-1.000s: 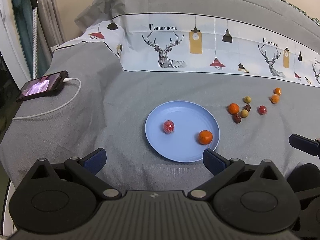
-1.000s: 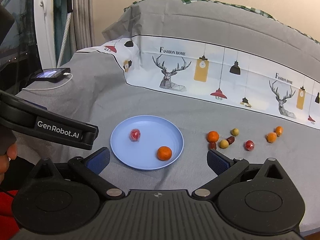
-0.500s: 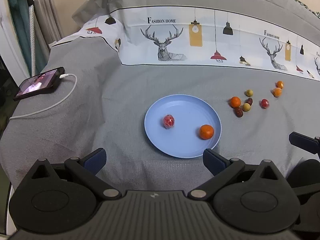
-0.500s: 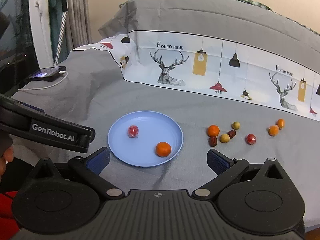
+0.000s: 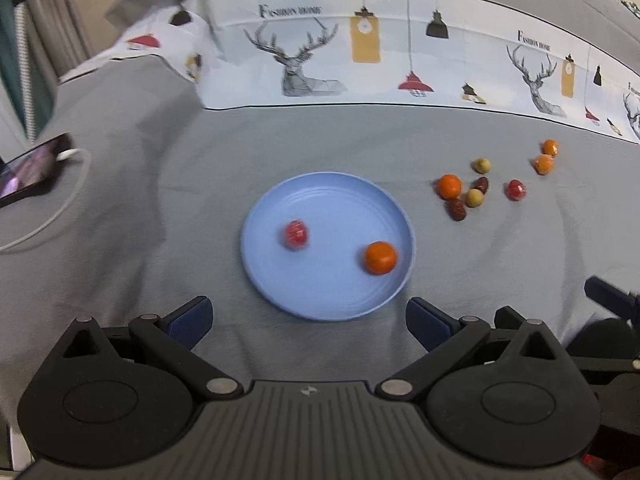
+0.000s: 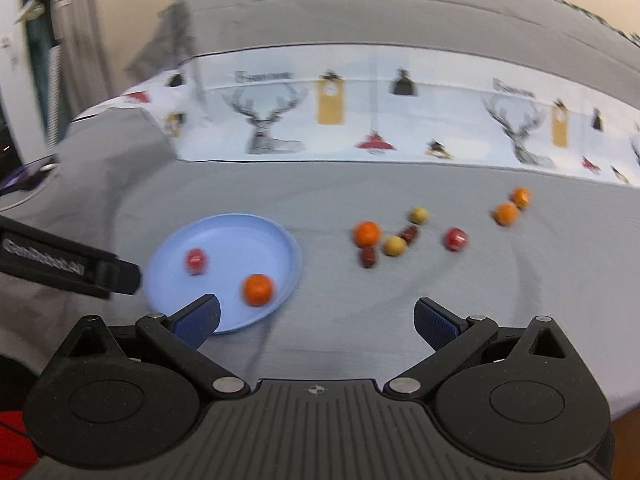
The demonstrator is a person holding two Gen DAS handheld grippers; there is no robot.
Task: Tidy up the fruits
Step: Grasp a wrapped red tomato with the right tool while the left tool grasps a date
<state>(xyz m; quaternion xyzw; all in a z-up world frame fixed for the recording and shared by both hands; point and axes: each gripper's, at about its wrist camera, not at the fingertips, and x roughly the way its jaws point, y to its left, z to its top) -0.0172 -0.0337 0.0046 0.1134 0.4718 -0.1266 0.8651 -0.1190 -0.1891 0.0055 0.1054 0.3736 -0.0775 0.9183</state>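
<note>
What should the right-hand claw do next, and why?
Probably reach forward to the loose orange fruit and close on it. The right gripper is open and empty, the blue plate holds only two fruits, and that orange lies nearest.

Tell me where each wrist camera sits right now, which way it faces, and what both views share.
Left wrist: on the left gripper, looking forward over the bed at the blue plate; its own open fingers show, with part of the other gripper at the right edge.
Right wrist: on the right gripper, aimed at the loose fruits right of the plate; its own open fingers show, with the other gripper at left.
Shared: plate, its orange and red fruit, the loose fruits.
</note>
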